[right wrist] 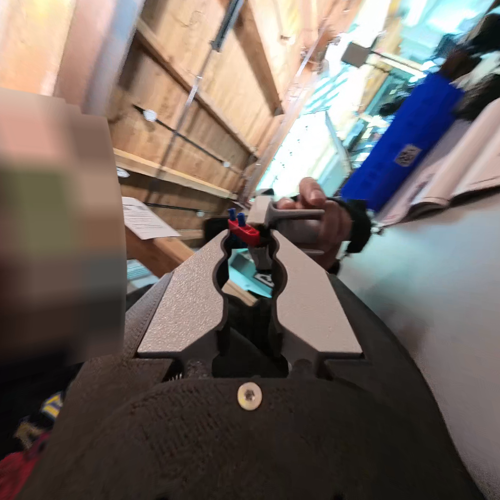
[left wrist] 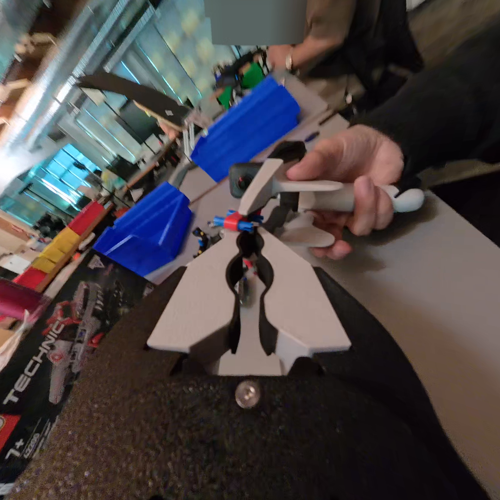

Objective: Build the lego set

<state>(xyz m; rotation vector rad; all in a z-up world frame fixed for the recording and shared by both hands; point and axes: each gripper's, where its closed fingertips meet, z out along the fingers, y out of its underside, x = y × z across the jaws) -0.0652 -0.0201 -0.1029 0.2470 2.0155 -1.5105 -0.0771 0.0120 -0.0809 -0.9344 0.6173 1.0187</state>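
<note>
A small red lego beam (left wrist: 233, 222) with blue pins sits where my two grippers meet, above the grey table (left wrist: 405, 297). My right gripper (right wrist: 249, 236) has its jaws closed on this red beam (right wrist: 243, 231); in the left wrist view it comes in from the right (left wrist: 244, 215), held by a hand (left wrist: 351, 176). My left gripper (left wrist: 247, 235) is nearly closed on a small black, red and grey lego assembly (left wrist: 246, 259), just under the red beam. In the right wrist view the left gripper (right wrist: 259, 216) is hand-held beyond the beam. How the two pieces touch is hidden.
Two blue bins (left wrist: 243, 130) (left wrist: 151, 238) stand behind the grippers. The lego box (left wrist: 54, 338) lies flat at the left. A small black and blue lego part (left wrist: 200, 239) sits on the table. An open booklet (right wrist: 460, 167) lies beside a blue bin (right wrist: 400, 154). A person stands behind.
</note>
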